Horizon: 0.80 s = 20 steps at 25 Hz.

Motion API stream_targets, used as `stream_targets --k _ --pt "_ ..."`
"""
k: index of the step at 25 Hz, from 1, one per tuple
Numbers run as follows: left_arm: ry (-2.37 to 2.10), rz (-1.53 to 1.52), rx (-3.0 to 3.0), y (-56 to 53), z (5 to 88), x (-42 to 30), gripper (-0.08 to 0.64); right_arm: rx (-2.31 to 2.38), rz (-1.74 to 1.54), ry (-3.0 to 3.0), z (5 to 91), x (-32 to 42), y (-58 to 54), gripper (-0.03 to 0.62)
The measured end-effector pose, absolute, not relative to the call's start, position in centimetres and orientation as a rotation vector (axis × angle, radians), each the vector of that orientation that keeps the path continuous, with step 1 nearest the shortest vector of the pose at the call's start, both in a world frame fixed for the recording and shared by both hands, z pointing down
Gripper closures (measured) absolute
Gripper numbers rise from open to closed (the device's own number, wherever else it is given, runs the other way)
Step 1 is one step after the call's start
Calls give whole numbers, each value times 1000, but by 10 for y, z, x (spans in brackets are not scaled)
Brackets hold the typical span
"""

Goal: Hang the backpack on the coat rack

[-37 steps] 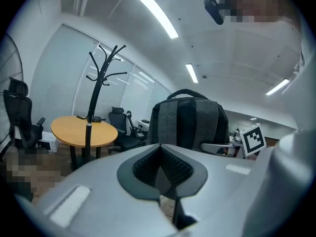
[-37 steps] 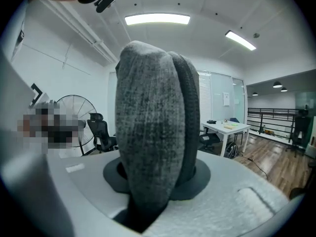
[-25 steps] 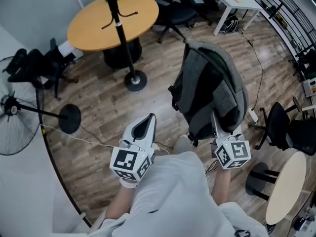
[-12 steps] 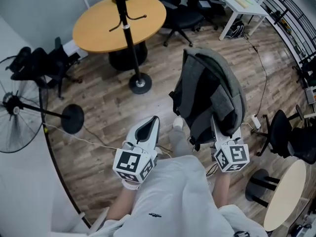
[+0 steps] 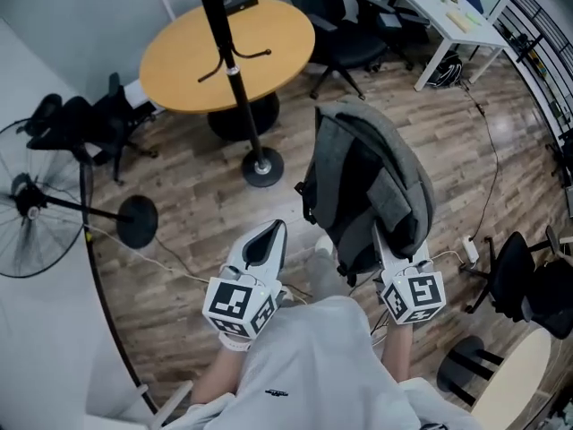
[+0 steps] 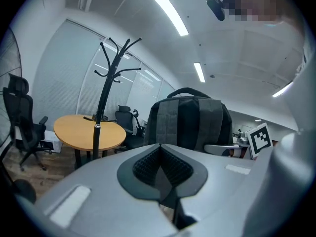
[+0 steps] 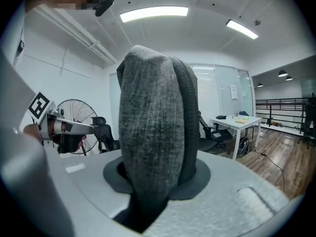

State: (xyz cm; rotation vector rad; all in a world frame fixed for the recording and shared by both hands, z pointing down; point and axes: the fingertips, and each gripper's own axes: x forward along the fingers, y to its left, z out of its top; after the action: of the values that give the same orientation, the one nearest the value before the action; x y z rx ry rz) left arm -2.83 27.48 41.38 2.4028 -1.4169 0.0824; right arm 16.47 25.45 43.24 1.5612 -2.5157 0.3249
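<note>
A grey backpack hangs upright above the wooden floor, its dark strap side facing left in the head view. My right gripper is shut on its lower grey fabric, which fills the gap between the jaws in the right gripper view. My left gripper is to the left of the bag, apart from it, shut with nothing in it; its pads meet. The black coat rack stands ahead on a round base, its hooks bare. The backpack shows right of the rack.
A round yellow table stands behind the rack. A standing fan with a round foot and a cable are at the left. Office chairs and a white desk are at the back right, another chair at the right.
Both grippers and the backpack have come closer to the coat rack; the rack's base and the table now sit lower and nearer in the head view. The right grip is unchanged.
</note>
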Motion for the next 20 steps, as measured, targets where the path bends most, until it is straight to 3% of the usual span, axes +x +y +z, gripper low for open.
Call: stream_targets --k 20 --pt "-1524 142 2400 98 392 62 543 1419 327 -2639 423 226 71 472"
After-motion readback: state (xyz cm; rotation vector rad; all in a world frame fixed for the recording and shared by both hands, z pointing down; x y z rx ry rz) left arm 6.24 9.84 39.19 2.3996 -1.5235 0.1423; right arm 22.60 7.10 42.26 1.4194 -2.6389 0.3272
